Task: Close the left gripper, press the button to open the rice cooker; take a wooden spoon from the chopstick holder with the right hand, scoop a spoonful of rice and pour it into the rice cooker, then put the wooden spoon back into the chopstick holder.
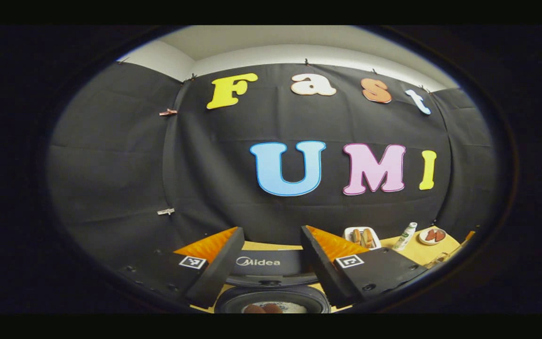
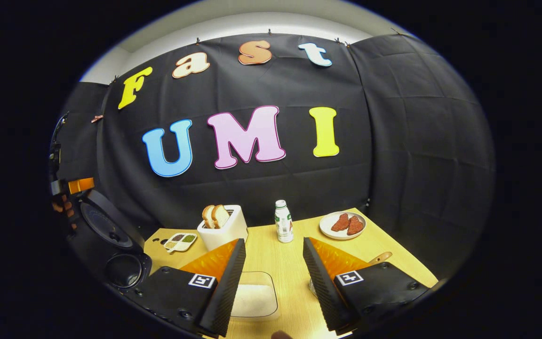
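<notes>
Black plastic marks the rice cooker (image 2: 111,245), which stands at the left edge of the right gripper view with its lid (image 2: 106,223) raised and the round inner pot (image 2: 123,270) exposed; the button step thus reads as done. In the left gripper view the same cooker (image 1: 271,263) lies directly below and between the left gripper's 2 fingers, its pot rim (image 1: 271,301) at the bottom edge. The left gripper (image 1: 271,245) hangs above it with its fingers set wide apart, holding nothing.

The step in hand appears to be fetching the wooden spoon. A rounded wooden handle end (image 2: 380,257) shows just behind the right gripper's right finger, at the near right of the yellow table (image 2: 271,254); the chopstick holder itself cannot be made out. The right gripper (image 2: 271,263) is spread wide and empty, level and pointed toward the booth wall, with the clear container of rice (image 2: 254,296) lying on the table between and beneath its fingers.

The next move likely calls for turning the right gripper rightward to bring the handle between the fingers, then closing on it.

Farther back stand a white toaster (image 2: 221,230) with 2 bread slices, a small bottle (image 2: 283,221), a plate (image 2: 343,225) with 2 reddish pieces, and a divided dish (image 2: 180,241).
</notes>
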A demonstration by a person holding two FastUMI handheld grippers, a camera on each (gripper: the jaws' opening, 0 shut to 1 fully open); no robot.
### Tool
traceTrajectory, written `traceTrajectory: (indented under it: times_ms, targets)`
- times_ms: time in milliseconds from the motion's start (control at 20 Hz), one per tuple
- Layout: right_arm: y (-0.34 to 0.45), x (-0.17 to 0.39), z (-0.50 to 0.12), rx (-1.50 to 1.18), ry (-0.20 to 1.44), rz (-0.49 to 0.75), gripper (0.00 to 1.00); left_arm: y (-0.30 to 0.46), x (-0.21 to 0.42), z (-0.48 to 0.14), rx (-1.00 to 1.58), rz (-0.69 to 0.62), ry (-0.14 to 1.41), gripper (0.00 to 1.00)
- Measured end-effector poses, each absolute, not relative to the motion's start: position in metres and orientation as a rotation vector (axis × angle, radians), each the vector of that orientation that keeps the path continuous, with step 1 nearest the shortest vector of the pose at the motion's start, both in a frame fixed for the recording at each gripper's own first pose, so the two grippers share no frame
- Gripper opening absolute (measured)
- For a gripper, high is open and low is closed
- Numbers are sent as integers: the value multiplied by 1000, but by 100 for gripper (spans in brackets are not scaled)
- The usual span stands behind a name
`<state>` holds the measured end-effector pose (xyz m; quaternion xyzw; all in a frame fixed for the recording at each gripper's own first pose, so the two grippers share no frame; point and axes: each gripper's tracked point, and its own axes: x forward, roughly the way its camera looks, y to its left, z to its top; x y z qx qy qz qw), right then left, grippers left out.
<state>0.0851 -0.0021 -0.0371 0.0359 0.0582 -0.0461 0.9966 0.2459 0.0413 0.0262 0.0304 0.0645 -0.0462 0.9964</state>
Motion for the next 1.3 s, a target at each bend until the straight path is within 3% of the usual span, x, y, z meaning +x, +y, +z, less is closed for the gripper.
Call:
traceTrajectory:
  times_ms: [500,1300]
  targets:
    - [3,80,-44,70,138,-55,78,47,183,5,27,-78,144,87]
    - [27,71,-59,46,181,41,78,56,85,-80,-15,-22,268,88]
